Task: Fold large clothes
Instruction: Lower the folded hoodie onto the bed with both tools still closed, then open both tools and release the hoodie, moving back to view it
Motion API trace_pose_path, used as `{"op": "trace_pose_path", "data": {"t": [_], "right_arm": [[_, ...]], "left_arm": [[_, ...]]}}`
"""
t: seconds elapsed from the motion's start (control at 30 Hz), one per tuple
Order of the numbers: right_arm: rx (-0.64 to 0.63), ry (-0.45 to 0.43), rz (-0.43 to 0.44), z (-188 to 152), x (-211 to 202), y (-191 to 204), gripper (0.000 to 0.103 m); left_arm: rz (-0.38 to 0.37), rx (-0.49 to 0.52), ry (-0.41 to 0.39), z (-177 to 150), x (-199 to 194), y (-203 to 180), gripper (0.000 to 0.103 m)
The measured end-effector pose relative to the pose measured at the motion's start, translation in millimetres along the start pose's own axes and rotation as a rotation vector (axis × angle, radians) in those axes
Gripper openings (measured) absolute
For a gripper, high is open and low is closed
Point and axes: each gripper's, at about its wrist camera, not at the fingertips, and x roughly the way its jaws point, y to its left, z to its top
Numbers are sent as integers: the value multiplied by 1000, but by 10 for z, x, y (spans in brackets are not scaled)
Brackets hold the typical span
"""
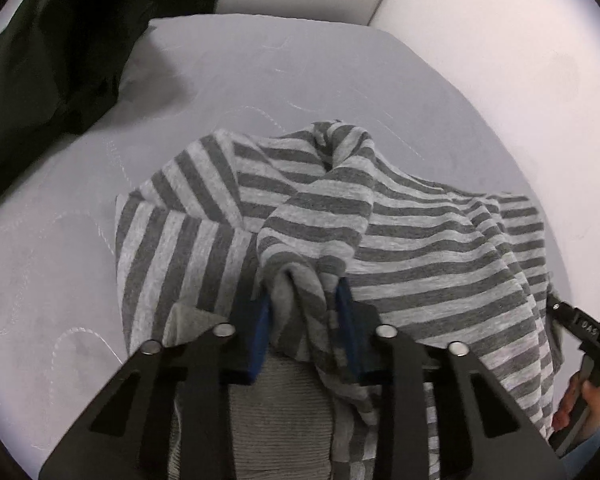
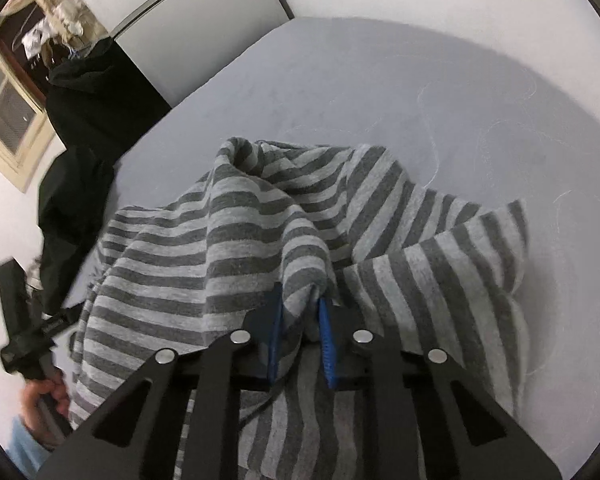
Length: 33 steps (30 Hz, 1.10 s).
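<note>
A grey striped garment point(image 1: 400, 216) lies bunched on a pale quilted mattress point(image 1: 60, 240). My left gripper point(image 1: 305, 280) is shut on a fold of the striped garment near its ribbed grey hem, with blue pads on both sides of the cloth. My right gripper point(image 2: 302, 298) is shut on another fold of the same garment point(image 2: 188, 248), which drapes down from both grips. The right gripper's body also shows at the right edge of the left wrist view point(image 1: 580, 332), and the left one at the left edge of the right wrist view point(image 2: 24, 320).
A black garment point(image 1: 52, 60) lies heaped at the mattress's far left; it also shows in the right wrist view point(image 2: 84, 128). White walls point(image 1: 480, 40) border the mattress point(image 2: 420, 92). A window point(image 2: 8, 120) and cluttered shelves are at the upper left.
</note>
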Motion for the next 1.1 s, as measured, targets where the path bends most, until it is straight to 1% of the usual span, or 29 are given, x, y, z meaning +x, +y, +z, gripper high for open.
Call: {"op": "trace_pose_path", "data": {"t": [0.03, 0.1, 0.2, 0.3, 0.37, 0.4, 0.43, 0.53, 0.6, 0.67, 0.73, 0.77, 0.8, 0.83, 0.87, 0.93, 0.97, 1.03, 1.1], "right_arm": [[-31, -6, -29, -8, -39, 61, 15], [-43, -19, -50, -11, -129, 103, 15], [-24, -27, -70, -57, -237, 55, 15], [8, 6, -99, -172, -178, -97, 15], [19, 27, -116, -261, -98, -197, 14], [25, 27, -116, -288, -82, -234, 15], [30, 25, -112, -294, -69, -254, 15], [7, 18, -132, -286, -92, -220, 19], [-5, 25, -135, -273, -117, -190, 27], [-10, 29, -138, -241, -203, -161, 32], [-35, 21, -140, -205, -331, -65, 41], [-51, 16, -133, -180, -387, -8, 51], [-70, 8, -122, -180, -457, 59, 58], [-99, 0, -108, -203, -536, 162, 60], [-130, -3, -92, -235, -588, 267, 62], [-202, 2, -67, -322, -651, 512, 62], [-230, 7, -54, -369, -654, 613, 62], [-292, 16, -29, -458, -603, 823, 62], [-340, 27, -28, -524, -516, 963, 62]], "left_arm": [[11, 18, 1, 17, -14, -33, 27], [25, 38, -5, 54, -74, -78, 26], [35, 20, -25, 36, -183, -70, 26], [43, -3, -9, -32, -117, -35, 27], [52, -13, -11, -67, -47, 6, 33], [59, -8, -14, -79, -35, 13, 36], [75, 4, -18, -83, -30, 7, 40], [104, 54, -25, -83, -46, -23, 47], [111, 65, -26, -60, -70, -11, 53], [121, 62, -23, -15, -126, -2, 62], [137, 71, -36, 2, -248, -13, 63], [136, 86, -41, 0, -306, -28, 63], [143, 110, -44, -20, -378, -80, 63], [142, 121, -44, -38, -417, -120, 64], [131, 133, -44, -67, -470, -179, 65], [121, 154, -57, -119, -559, -289, 68], [109, 166, -64, -144, -601, -358, 73], [81, 181, -72, -199, -644, -487, 78], [46, 196, -69, -280, -631, -622, 79]]}}
